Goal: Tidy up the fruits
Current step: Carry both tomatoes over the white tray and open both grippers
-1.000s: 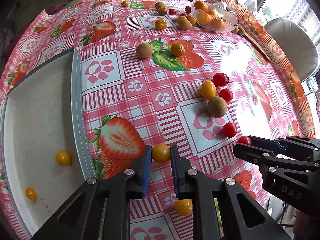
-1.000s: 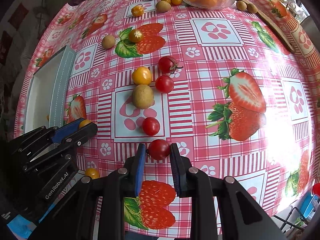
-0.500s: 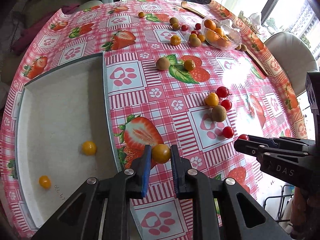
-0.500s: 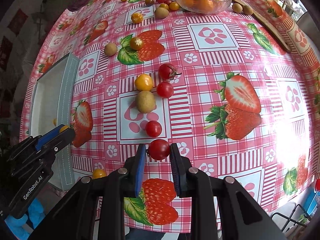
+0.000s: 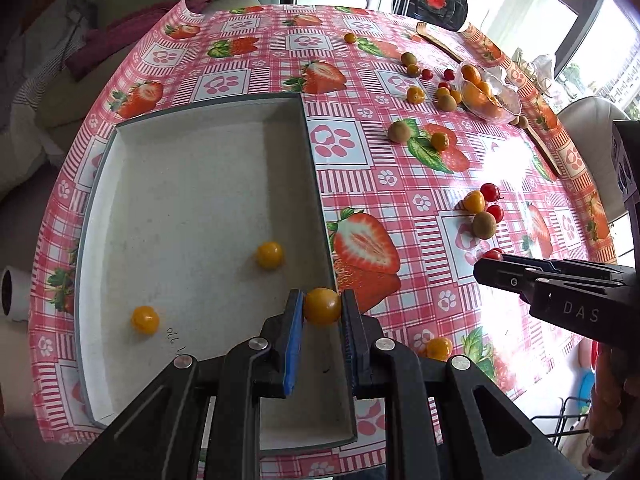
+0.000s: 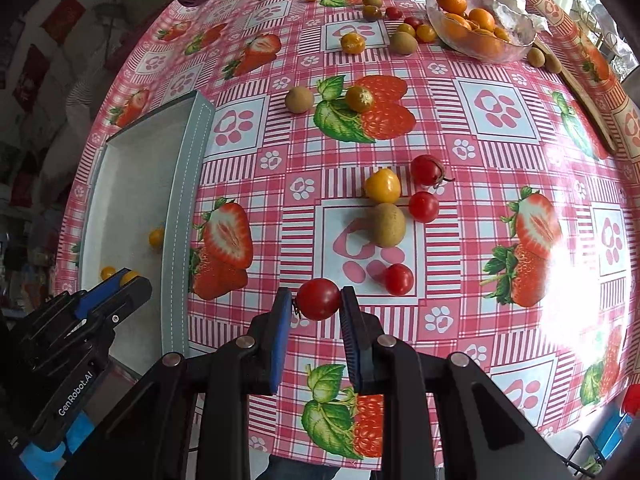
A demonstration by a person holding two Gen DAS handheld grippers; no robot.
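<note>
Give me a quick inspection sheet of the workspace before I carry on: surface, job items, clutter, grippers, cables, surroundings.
Surface: round table under a pink strawberry and paw-print cloth, with sun glare at the right.
Job's things: grey tray holding two yellow tomatoes; loose red tomatoes, yellow tomatoes and kiwis spread over the cloth; glass bowl of oranges at the far side.
Clutter: wooden board at the far right edge.
Grippers: left gripper shut on a yellow tomato over the tray's near right corner; right gripper shut on a red tomato above the cloth.
Cables: nothing seen.
Surroundings: chair, bright window, washing machine.
</note>
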